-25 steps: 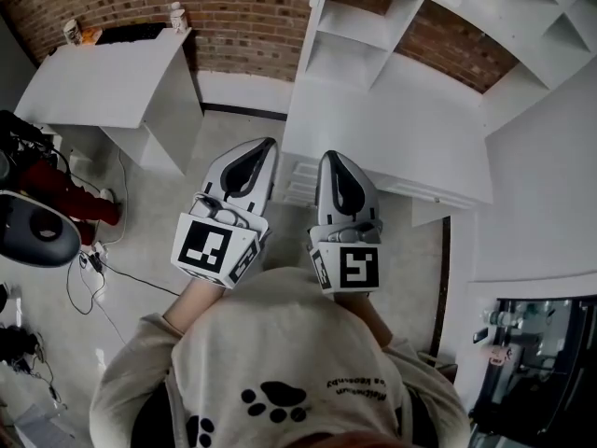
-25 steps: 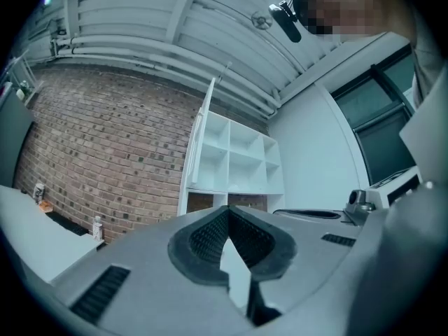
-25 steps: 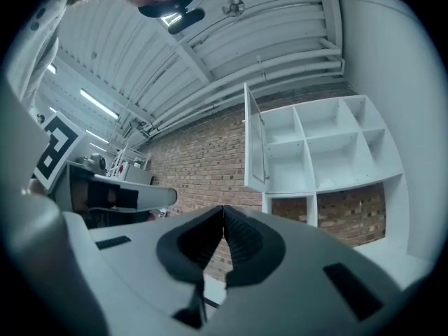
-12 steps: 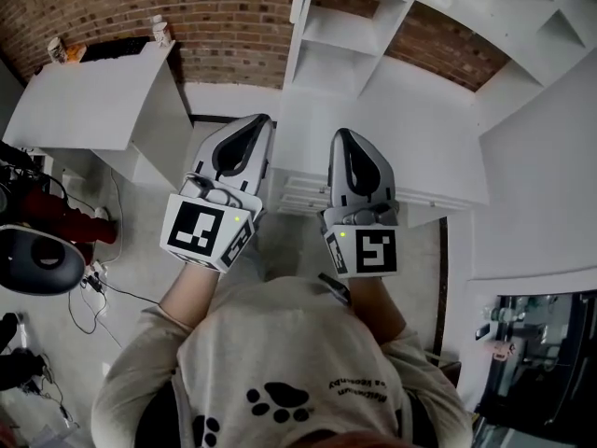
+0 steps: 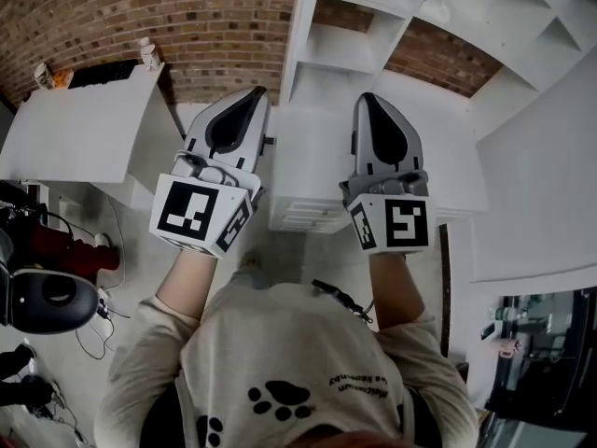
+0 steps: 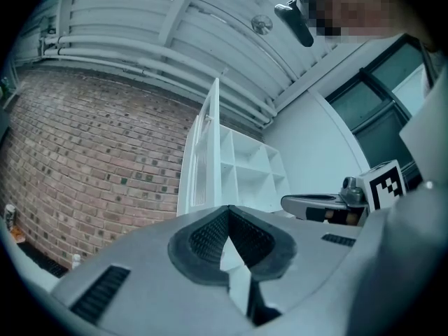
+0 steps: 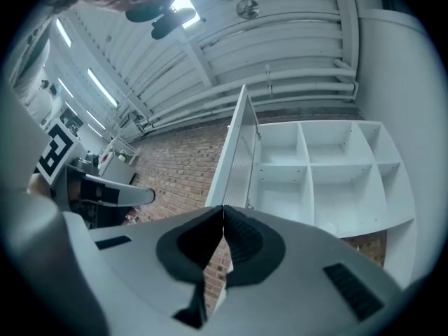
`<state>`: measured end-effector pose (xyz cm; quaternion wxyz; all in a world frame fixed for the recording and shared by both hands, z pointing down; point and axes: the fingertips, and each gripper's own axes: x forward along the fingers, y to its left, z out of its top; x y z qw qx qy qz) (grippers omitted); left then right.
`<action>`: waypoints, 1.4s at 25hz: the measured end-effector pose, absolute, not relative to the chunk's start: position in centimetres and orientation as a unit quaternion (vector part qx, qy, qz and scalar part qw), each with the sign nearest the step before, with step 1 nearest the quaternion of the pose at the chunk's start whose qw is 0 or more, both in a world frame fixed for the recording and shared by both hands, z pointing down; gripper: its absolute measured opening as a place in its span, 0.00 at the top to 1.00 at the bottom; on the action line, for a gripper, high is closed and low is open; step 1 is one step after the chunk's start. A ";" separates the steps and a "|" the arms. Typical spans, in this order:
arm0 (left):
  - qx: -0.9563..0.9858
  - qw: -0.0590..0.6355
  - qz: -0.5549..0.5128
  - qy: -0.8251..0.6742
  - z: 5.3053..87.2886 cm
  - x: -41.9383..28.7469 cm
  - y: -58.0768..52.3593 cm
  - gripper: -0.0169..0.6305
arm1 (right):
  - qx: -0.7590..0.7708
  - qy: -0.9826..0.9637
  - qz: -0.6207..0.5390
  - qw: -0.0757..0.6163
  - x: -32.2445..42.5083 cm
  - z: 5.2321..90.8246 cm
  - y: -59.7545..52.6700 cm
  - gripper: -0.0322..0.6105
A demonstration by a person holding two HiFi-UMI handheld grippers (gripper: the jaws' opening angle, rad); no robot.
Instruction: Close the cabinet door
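Observation:
The white cabinet (image 5: 347, 49) stands against the brick wall with several empty compartments (image 7: 329, 166). Its door (image 5: 300, 21) stands open, edge-on to me and hinged on the left side (image 7: 235, 152); it also shows as a tall white door (image 6: 203, 152) in the left gripper view. My left gripper (image 5: 256, 93) is raised in front of the door's lower end, shut and empty (image 6: 228, 209). My right gripper (image 5: 365, 97) is held beside it, below the open shelves, shut with nothing in it (image 7: 223, 207). Neither touches the door.
A white counter (image 5: 392, 152) with a slatted front (image 5: 298, 215) juts out under the shelves. A white table (image 5: 84, 124) with small items (image 5: 146, 54) stands at the left. A black stool (image 5: 47, 299) and cables lie on the floor at the left.
Both grippers have risen and moved forward toward the cabinet, and have spread a little apart. Both stay shut.

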<state>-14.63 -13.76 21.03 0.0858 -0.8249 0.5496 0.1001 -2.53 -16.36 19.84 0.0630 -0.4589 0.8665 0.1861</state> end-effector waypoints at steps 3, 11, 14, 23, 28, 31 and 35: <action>-0.836 0.091 0.102 0.532 19.8 -15.0 -15.6 0.96 | -0.462 0.866 0.187 0.049 -3.9 18.9 -18.3 0.93; -0.863 0.114 0.114 0.479 16.2 -15.8 -19.7 0.96 | -0.461 0.867 0.177 0.073 -7.0 14.5 -21.1 0.93; -0.872 0.122 0.118 0.459 14.7 -16.0 -20.8 0.96 | -0.460 0.869 0.163 0.084 -7.6 12.9 -21.8 0.92; -0.900 0.120 0.114 0.404 12.3 -15.4 -23.6 0.96 | -0.459 0.874 0.134 0.081 -8.9 10.3 -23.4 0.76; -0.908 0.111 0.116 0.386 11.6 -14.6 -24.4 0.96 | -0.446 0.882 0.138 0.070 -10.2 9.0 -24.3 0.73; -0.912 0.104 0.115 0.380 11.7 -14.2 -24.6 0.96 | -0.433 0.889 0.133 0.063 -11.1 8.7 -24.4 0.71; -0.916 0.103 0.110 0.372 11.9 -14.2 -25.3 0.96 | -0.433 0.891 0.126 0.053 -12.0 8.6 -25.5 0.71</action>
